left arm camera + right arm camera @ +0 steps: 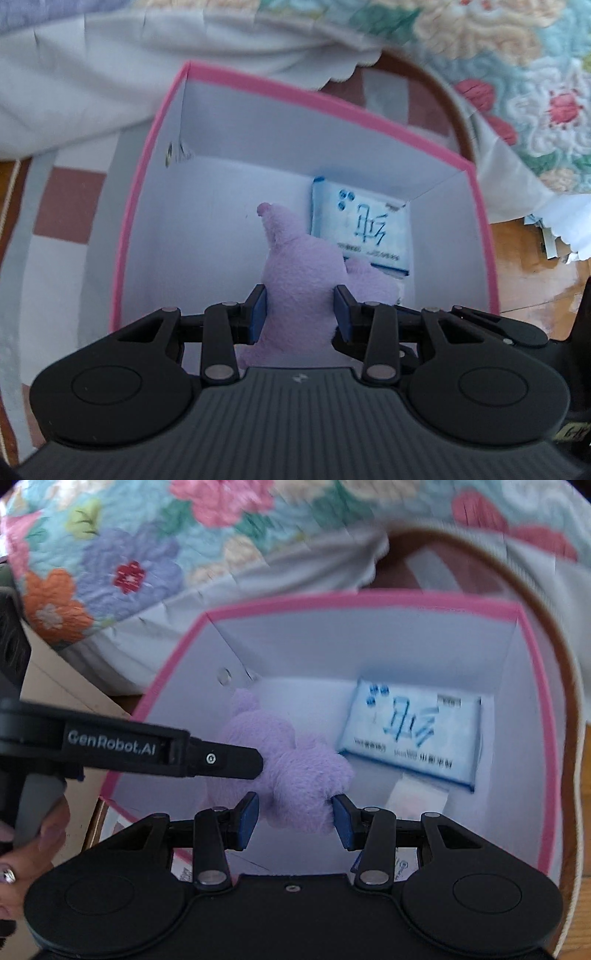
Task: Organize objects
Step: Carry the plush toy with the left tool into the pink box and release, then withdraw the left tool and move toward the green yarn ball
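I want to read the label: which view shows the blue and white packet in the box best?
The right wrist view: the whole packet lies uncovered on the floor of the pink box. In the left wrist view the purple plush toy hides its near corner.

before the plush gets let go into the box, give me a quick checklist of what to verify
1. Purple plush toy is over the pink-rimmed box, not outside its walls: ok.
2. Left gripper has the toy between its fingers: ok.
3. Right gripper is shut on the toy: cannot tell; its right finger touches the fur, the left one shows a gap.
4. Bare box floor is free left of the tissue pack: ok.
5. Toy already rests on the floor: cannot tell.
6. Nothing hangs over the box opening: ok; the floral quilt lies behind it.
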`<state>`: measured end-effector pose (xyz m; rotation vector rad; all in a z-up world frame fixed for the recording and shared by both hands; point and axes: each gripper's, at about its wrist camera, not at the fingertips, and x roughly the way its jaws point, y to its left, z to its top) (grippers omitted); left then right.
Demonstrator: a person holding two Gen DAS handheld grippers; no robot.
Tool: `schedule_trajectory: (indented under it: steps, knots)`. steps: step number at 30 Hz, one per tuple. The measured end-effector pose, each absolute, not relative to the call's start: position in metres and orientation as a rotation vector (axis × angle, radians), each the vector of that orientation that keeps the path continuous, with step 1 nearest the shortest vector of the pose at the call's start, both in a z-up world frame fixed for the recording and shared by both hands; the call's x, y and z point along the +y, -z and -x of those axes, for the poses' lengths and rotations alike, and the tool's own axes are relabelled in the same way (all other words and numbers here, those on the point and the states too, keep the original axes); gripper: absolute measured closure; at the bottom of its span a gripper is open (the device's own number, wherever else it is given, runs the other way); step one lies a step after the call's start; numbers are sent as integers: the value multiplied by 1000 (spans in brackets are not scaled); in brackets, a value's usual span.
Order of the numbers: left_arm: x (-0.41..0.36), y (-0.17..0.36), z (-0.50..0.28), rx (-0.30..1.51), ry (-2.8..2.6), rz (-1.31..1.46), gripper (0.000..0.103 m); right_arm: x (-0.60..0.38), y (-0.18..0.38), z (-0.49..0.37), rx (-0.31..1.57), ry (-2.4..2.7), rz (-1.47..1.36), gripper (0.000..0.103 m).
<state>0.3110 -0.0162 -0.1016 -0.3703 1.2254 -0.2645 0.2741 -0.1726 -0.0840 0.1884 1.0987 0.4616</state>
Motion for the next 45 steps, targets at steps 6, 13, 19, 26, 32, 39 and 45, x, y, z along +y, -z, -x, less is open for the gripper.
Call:
schedule_trajectory:
  steps: [6, 13, 19, 26, 32, 39, 45]
  knots:
    - [-23, 125, -316, 1257, 238, 378, 64, -165, 100, -280, 1178, -435, -133, 53]
    - [-30, 130, -311, 1248, 181, 249, 53, -171, 99, -275, 1168, -411, -76, 51]
    - [-26, 99, -296, 1185, 208, 220, 53, -200, 57, -254, 1073, -468, -71, 44]
    - [-29, 37, -263, 1138, 241, 188, 51, -225, 2, -203, 977, -484, -48, 39]
    - [-37, -22, -225, 1082, 323, 219, 49, -236, -45, -162, 914, -482, -19, 35]
    - [-43, -70, -179, 1045, 353, 198, 49, -236, -81, -117, 869, -493, 58, 33]
    - [-43, -91, -148, 1047, 395, 197, 46, -235, -92, -82, 860, -563, 129, 32]
